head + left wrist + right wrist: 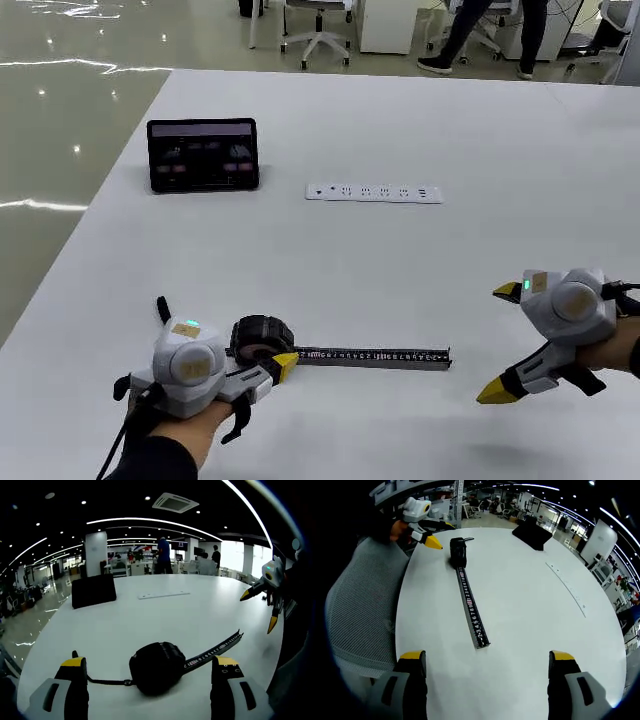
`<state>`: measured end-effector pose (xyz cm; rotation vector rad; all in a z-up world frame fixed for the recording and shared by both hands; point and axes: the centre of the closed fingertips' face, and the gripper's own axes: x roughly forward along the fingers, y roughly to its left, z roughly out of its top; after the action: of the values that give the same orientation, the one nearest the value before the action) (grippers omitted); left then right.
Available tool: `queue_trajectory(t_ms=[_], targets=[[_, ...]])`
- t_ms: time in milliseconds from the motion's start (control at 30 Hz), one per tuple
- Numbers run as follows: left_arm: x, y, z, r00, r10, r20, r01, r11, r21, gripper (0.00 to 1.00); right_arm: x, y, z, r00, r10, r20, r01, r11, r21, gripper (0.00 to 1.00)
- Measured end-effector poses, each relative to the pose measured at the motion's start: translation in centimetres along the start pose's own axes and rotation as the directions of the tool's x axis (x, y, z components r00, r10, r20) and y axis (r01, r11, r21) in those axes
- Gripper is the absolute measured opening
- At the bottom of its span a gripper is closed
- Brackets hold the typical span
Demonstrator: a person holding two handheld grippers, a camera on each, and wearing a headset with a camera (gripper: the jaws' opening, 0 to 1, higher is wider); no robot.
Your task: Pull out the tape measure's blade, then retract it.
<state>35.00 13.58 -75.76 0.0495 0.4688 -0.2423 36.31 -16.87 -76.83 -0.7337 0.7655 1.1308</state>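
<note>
On your tabletop (pixel 400 260), the tape measure's (pixel 262 338) blade (pixel 375 355) extends rightward, its case partly hidden; left tongs (pixel 150 661) and right tongs (pixel 501 342) gape empty.

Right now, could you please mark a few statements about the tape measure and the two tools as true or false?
1. The blade is out of the case and lies on the table. True.
2. The right tool is shut on the blade's end. False: it is open, holds nothing and is apart from the blade's end.
3. The left tool is open, with the case between its jaws. True.
4. The tablet lies on top of the power strip. False: it stands apart, to the strip's left in the head view.
</note>
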Motion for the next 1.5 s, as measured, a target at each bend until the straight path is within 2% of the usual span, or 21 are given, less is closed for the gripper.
queue_trajectory(t_ms=[67,133,233,333,433,533,600,667,767,933,1067,1400,1500], targets=[[0.4,-0.1,-0.1,1.0,0.005,0.0,-0.005,1.0,-0.012,1.0,0.4,-0.2,0.1,1.0,0.004,-0.004,-0.005,1.0,-0.007,0.97],[0.8,-0.2,-0.5,1.0,0.009,-0.001,-0.01,0.999,-0.052,1.0,0.8,-0.1,0.4,0.9998,0.015,-0.01,-0.015,1.0,-0.015,0.96],[1.0,0.0,-0.3,0.9993,0.031,0.023,-0.03,0.998,-0.046,1.0,1.5,0.0,1.0,0.9994,0.034,-0.006,-0.034,0.999,-0.041,0.93],[1.1,0.2,0.5,0.9961,0.052,0.072,-0.051,0.998,-0.022,1.0,2.5,-0.3,1.0,0.9983,0.058,0.009,-0.057,0.996,-0.066,0.91],[1.4,0.2,0.3,0.9958,0.047,0.078,-0.044,0.998,-0.04,1.0,3.2,-0.6,1.0,0.9981,0.062,-0.004,-0.062,0.995,-0.083,0.84],[1.6,0.2,-0.3,0.9972,0.04,0.064,-0.039,0.999,-0.018,1.0,4.0,-0.9,0.8,0.9974,0.071,-0.017,-0.072,0.992,-0.105,0.77],[1.8,0.2,-0.6,0.9979,0.04,0.05,-0.039,0.999,-0.013,1.0,4.3,-0.7,0.2,0.9943,0.094,-0.052,-0.099,0.99,-0.1,0.68],[1.9,0.3,-1.1,0.9984,0.045,0.033,-0.046,0.999,0.009,1.0,4.8,-0.2,-0.2,0.9901,0.118,-0.076,-0.127,0.985,-0.12,0.51],[1.9,0.3,-1.2,0.9988,0.042,0.026,-0.042,0.999,-0.005,1.0,5.5,0.3,-0.7,0.9856,0.137,-0.1,-0.149,0.98,-0.13,0.48],[1.9,0.3,-1.2,0.9988,0.039,0.028,-0.039,0.999,-0.004,1.0,6.5,0.4,-0.9,0.9824,0.15,-0.111,-0.164,0.979,-0.124,0.35],[1.8,0.4,-1.2,0.9988,0.04,0.028,-0.04,0.999,-0.013,1.0,6.9,0.5,-1.3,0.9808,0.149,-0.125,-0.165,0.978,-0.127,0.18],[1.9,0.3,-1.3,0.999,0.035,0.029,-0.035,0.999,-0.024,1.0,7.3,1.3,-1.8,0.9746,0.173,-0.142,-0.19,0.975,-0.116,0.12],[1.9,0.2,-1.3,0.9991,0.034,0.027,-0.033,0.999,-0.022,1.0,7.4,1.2,-1.9,0.9738,0.176,-0.143,-0.189,0.978,-0.085,0.12]])
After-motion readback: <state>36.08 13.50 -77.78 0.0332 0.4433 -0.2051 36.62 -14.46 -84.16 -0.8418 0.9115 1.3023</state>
